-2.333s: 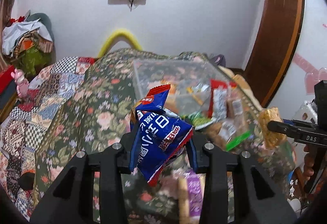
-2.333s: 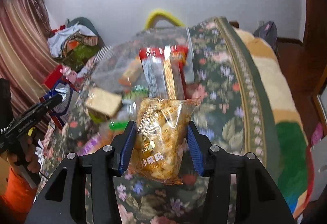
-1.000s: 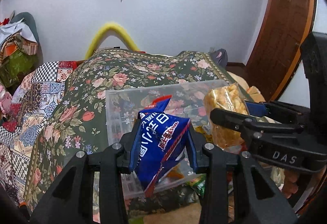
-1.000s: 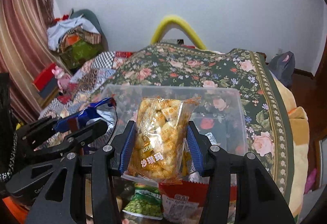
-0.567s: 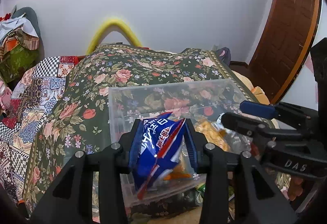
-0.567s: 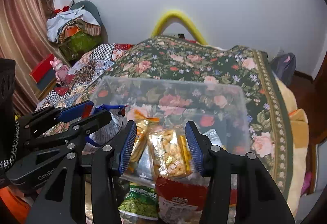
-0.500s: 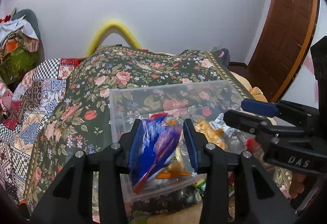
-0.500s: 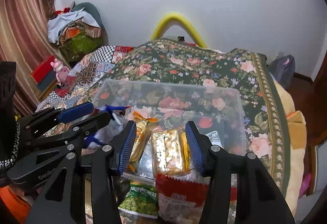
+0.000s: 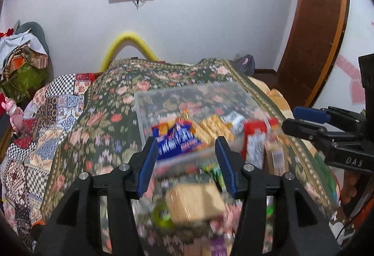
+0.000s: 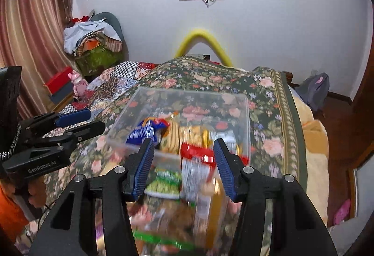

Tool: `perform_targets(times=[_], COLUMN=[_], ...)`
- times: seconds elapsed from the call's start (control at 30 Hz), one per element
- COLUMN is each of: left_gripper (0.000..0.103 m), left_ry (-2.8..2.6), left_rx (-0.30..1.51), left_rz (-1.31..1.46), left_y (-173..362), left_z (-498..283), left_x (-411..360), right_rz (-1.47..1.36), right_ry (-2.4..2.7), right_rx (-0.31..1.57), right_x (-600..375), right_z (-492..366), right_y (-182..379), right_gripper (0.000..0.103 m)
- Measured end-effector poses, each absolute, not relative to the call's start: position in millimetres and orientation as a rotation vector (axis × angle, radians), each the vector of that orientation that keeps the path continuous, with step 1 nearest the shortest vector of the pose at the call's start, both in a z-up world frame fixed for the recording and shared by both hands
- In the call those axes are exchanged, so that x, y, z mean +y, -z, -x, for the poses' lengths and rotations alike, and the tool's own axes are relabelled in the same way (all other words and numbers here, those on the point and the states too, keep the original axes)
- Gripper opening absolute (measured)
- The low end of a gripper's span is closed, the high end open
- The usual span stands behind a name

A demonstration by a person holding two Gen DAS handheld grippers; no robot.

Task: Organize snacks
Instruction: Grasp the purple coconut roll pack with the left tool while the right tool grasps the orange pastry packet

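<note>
Ribbed blue pads: left tool and right tool, jaws just opened, hold nothing. Loose crinkly packets lie blurred on the floral bedspread. Beyond, clear plastic bin holds blue packet and yellow puffs bag.

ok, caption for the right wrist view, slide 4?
Right gripper open and empty above the clear bin, yellow puff packet and blue packet lying inside.

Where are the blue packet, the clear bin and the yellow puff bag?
blue packet (image 9: 175,142): left wrist view, printed front.
clear bin (image 10: 187,93): right wrist view, far rim.
yellow puff bag (image 9: 213,128): left wrist view, middle of the bag.
</note>
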State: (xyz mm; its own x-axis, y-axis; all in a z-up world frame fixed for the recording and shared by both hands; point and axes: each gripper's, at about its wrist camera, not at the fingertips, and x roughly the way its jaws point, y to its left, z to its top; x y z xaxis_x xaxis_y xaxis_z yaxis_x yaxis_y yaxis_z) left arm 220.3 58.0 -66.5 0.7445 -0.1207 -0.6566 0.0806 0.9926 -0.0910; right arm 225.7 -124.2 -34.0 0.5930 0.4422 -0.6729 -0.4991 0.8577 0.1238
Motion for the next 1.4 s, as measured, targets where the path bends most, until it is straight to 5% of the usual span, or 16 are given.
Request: perform_targets(times=[0.77, 1.13, 1.4], left_gripper=[0.052, 0.055, 0.045], left_ry=[0.174, 0.159, 0.153], left_rx=[0.990, 0.985, 0.926], left_rz=[0.121, 0.137, 0.104], left_y=[170, 193, 193], left_z=[-120, -107, -106], left_x=[27, 43, 51], right_rz=[-0.012, -0.004, 0.010], right_ry=[-0.557, -0.585, -0.572], right_rx=[0.917, 0.985, 1.029], right_x=[-138, -108, -87], right_z=[-139, -138, -146], right_y=[105, 129, 149], right_gripper=[0.057, 0.059, 0.067])
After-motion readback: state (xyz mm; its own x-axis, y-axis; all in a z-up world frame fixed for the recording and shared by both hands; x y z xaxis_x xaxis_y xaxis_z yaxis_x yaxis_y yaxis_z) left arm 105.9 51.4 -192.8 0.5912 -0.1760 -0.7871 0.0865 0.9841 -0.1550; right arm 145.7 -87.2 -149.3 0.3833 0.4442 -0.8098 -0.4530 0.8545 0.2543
